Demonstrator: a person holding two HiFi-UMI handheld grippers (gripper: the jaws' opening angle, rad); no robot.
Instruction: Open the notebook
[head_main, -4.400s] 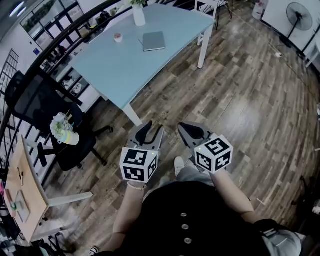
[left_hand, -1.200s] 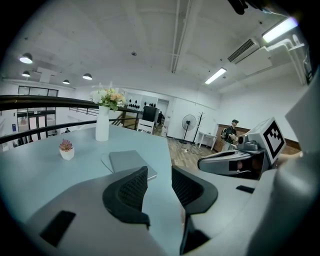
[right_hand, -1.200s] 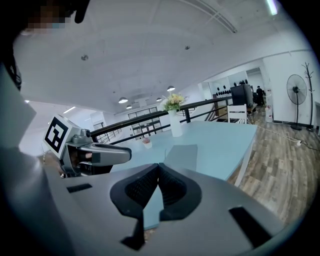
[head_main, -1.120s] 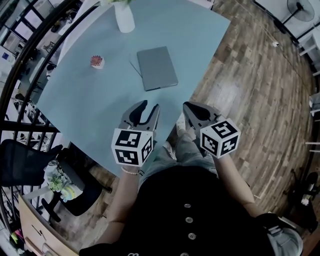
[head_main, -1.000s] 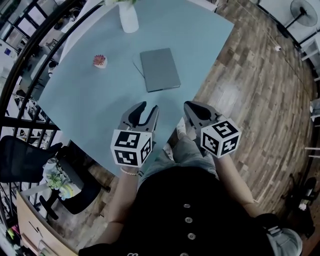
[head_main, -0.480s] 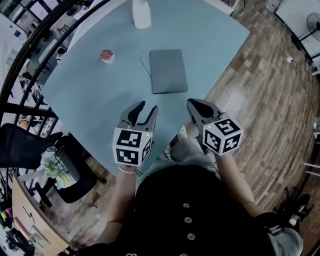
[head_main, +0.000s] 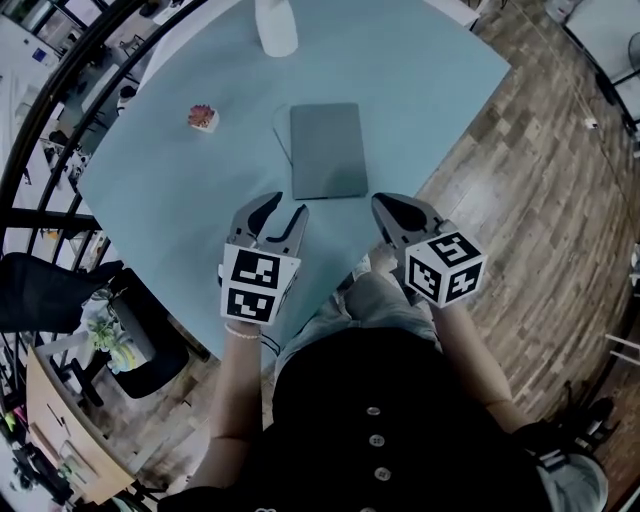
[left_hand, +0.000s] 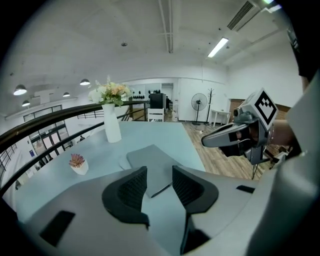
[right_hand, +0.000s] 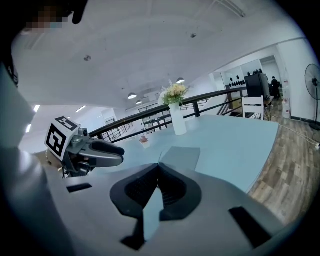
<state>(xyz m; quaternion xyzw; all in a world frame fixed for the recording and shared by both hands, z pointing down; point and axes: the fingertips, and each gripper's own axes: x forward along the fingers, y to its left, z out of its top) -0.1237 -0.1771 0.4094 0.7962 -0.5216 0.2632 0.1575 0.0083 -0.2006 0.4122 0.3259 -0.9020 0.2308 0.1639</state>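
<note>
A closed grey notebook lies flat on the light blue table. Both grippers hover just short of its near edge, apart from it. My left gripper is at its near left corner; its jaws have just been opening and hold nothing. In the left gripper view the notebook shows through the gap of that gripper. My right gripper is at the near right corner, jaws together and empty. In the right gripper view its tips meet below the notebook.
A white vase with flowers stands at the table's far side, beyond the notebook. A small potted plant sits left of the notebook. A dark railing and a black office chair are on the left. Wooden floor runs along the right.
Both grippers have moved forward over the table toward the notebook's near edge, and the left one has rolled a little. The notebook lies where it was.
</note>
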